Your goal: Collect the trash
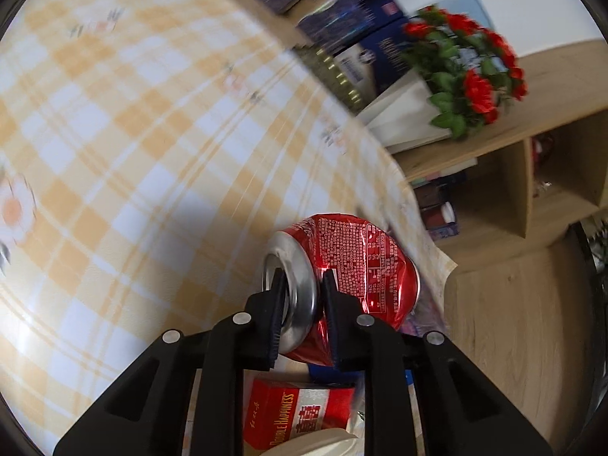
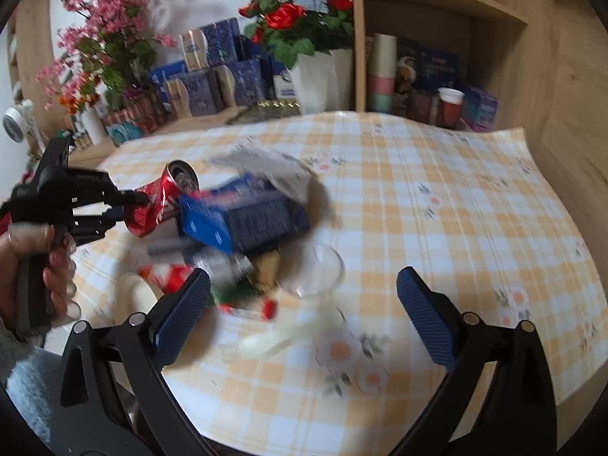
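Observation:
My left gripper is shut on the rim of a crushed red soda can, held above the checked tablecloth. In the right wrist view the same can hangs from the left gripper at the left. Beside it lies a pile of trash: a blue carton, grey paper, a red cigarette pack, a clear plastic cup and a white plastic spoon. My right gripper is open and empty above the near side of the pile.
The yellow checked tablecloth covers the table. Behind it stand blue boxes, a white pot of red roses, pink flowers and a wooden shelf with cups. The table edge drops off at the right in the left wrist view.

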### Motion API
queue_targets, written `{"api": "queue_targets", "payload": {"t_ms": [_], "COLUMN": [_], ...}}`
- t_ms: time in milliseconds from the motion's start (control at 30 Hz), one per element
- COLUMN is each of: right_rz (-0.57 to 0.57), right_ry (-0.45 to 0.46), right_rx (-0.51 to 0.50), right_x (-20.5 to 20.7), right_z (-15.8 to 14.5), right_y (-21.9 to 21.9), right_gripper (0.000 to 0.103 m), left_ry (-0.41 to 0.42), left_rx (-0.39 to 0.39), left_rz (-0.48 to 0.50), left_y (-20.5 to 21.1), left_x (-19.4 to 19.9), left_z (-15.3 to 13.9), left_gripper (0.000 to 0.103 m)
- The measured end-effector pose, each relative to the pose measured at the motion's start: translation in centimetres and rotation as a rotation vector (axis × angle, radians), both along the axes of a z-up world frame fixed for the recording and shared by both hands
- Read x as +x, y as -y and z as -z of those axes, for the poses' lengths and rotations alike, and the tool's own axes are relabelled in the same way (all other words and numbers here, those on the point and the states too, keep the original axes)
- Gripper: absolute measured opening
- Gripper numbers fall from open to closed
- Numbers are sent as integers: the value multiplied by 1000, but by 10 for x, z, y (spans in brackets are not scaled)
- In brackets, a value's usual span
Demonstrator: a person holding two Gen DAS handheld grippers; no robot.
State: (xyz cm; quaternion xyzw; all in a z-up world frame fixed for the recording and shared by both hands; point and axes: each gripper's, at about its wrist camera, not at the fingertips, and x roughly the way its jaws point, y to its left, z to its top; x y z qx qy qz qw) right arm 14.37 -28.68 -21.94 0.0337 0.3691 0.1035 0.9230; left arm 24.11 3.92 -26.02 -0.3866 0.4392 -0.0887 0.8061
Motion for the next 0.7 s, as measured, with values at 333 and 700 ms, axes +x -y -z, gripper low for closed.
{"api": "queue_targets", "payload": {"t_ms": [333, 700], "right_rz": [-125, -153], "right_ry": [-141, -557], "right_rx": [-72, -299], "right_x": [112, 223], "right_z": [-46, 16], "right_y": [-66, -144], "right_gripper": [97, 95], "left_ry": [85, 78], "left_rx": [85, 86], "left_rz": [-82, -121], "left_y": [-49, -84], "left_x": [-17, -36], "left_z": [-37, -28], "left_gripper": [19, 19]}}
